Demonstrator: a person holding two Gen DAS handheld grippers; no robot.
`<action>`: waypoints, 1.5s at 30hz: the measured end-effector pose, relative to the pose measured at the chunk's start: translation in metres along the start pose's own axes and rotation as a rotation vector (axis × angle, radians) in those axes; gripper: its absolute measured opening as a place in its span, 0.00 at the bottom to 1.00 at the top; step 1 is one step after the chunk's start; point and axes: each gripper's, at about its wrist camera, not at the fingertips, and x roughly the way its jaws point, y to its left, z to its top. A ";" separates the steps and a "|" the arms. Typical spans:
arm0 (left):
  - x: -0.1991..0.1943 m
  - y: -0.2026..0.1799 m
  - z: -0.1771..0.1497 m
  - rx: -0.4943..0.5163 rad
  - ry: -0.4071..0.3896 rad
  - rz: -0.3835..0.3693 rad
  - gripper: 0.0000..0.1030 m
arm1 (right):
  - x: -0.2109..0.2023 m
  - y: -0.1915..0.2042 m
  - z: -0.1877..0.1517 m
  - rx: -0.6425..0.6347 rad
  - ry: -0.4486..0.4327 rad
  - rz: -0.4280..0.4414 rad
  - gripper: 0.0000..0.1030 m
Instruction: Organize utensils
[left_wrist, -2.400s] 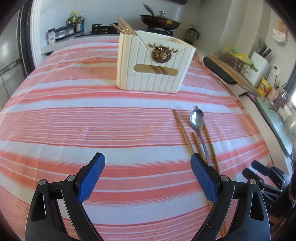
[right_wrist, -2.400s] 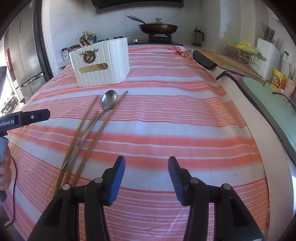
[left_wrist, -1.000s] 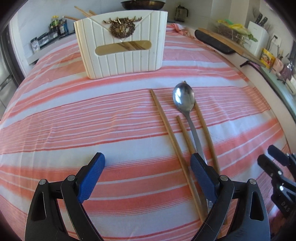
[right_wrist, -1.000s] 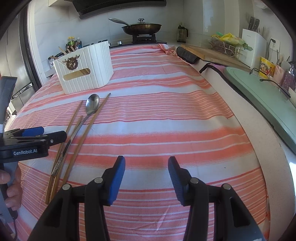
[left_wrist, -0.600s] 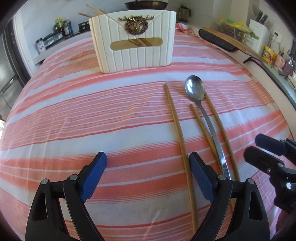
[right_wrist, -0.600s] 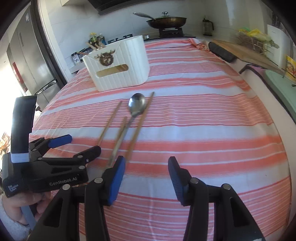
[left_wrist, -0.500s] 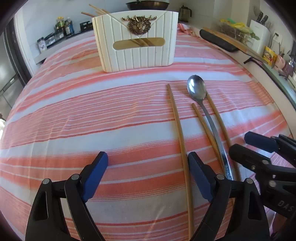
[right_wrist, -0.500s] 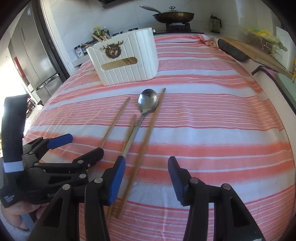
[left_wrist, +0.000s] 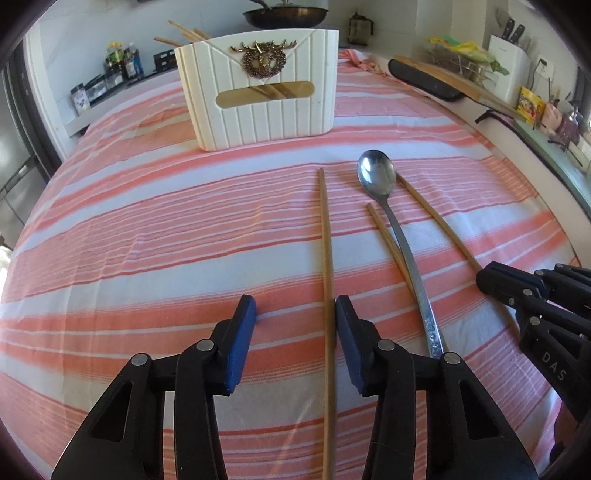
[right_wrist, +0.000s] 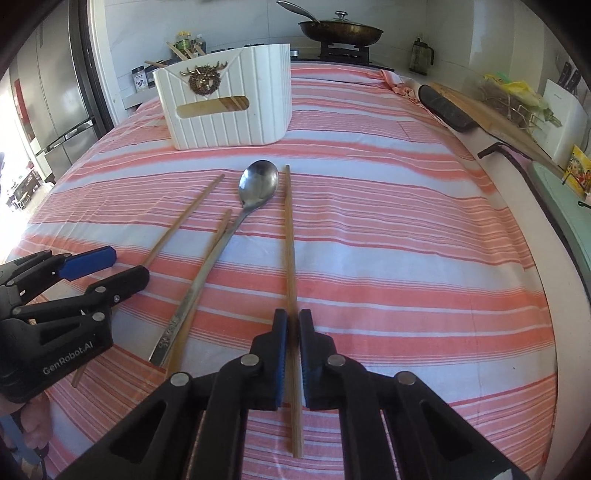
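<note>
Three wooden chopsticks and a metal spoon (left_wrist: 376, 173) lie side by side on the striped cloth, in front of a white utensil holder (left_wrist: 258, 110) with several chopsticks in it. My left gripper (left_wrist: 294, 306) straddles the leftmost chopstick (left_wrist: 327, 258). Its jaws are closing; the stick lies close to the right pad and the left pad stands clear of it. My right gripper (right_wrist: 293, 317) is shut on the rightmost chopstick (right_wrist: 290, 240), near its close end. The spoon (right_wrist: 258, 184) and a shorter-looking chopstick (right_wrist: 221, 229) lie between the two grippers.
The right gripper (left_wrist: 495, 280) shows at the left wrist view's right edge, the left gripper (right_wrist: 122, 267) at the right wrist view's left edge. A pan (right_wrist: 340, 31) sits on a stove behind. A cutting board (right_wrist: 491, 118) and the counter edge run along the right.
Both grippers came in over the utensils. The right jaws closed onto the rightmost chopstick. The left jaws narrowed from wide open around the leftmost chopstick.
</note>
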 end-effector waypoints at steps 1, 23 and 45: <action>0.000 0.000 0.000 -0.001 0.001 0.001 0.41 | -0.001 -0.002 -0.001 0.002 -0.001 -0.004 0.06; -0.037 0.125 -0.038 -0.218 0.057 0.017 0.42 | -0.030 -0.081 -0.033 0.110 0.037 -0.110 0.21; 0.042 0.120 0.062 0.096 0.247 -0.065 0.25 | 0.057 -0.097 0.091 0.016 0.245 0.013 0.07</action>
